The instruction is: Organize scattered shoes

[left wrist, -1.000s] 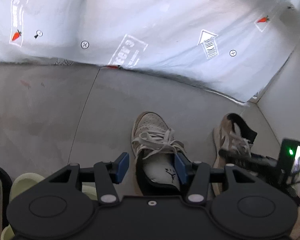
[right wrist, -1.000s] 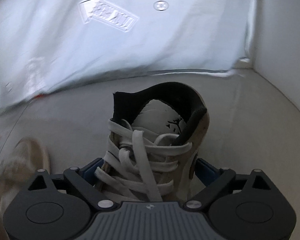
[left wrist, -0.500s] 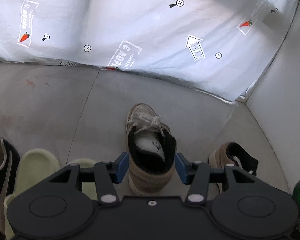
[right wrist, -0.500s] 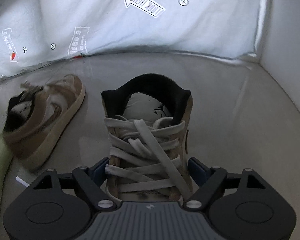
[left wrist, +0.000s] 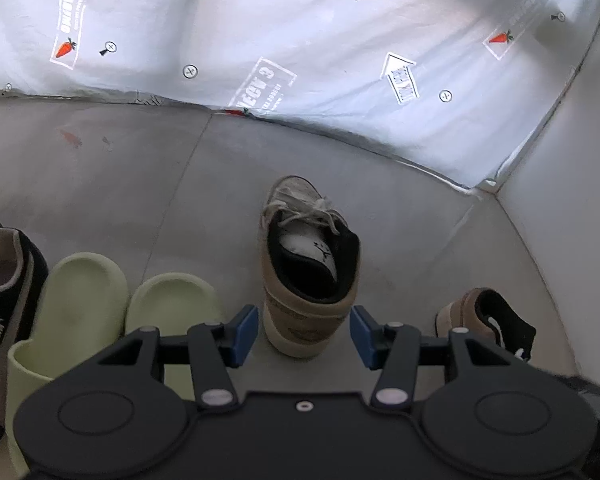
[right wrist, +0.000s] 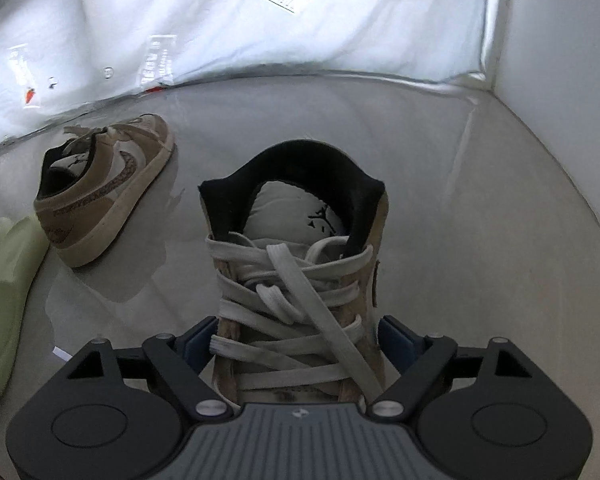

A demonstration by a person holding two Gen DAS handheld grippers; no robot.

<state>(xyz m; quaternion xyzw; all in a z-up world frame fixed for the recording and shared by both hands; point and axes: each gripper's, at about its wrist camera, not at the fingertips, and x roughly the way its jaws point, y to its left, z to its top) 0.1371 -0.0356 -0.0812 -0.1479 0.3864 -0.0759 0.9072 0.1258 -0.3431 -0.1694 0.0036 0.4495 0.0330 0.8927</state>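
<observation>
Grey floor, white sheet behind. Black sneaker (left wrist: pixel 4 300), green slides (left wrist: pixel 100 304) and tan sneaker (left wrist: pixel 308 276) line up before the released left gripper (left wrist: pixel 303 330); right gripper (right wrist: pixel 296 344) clamps its mate (right wrist: pixel 300 280), at four o'clock, unplaced.

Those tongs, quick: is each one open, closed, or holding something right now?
Left tongs: open, empty, just behind the heel of the tan sneaker on the floor.
Right tongs: closed on the second tan sneaker, gripping its laced midsection.
</observation>
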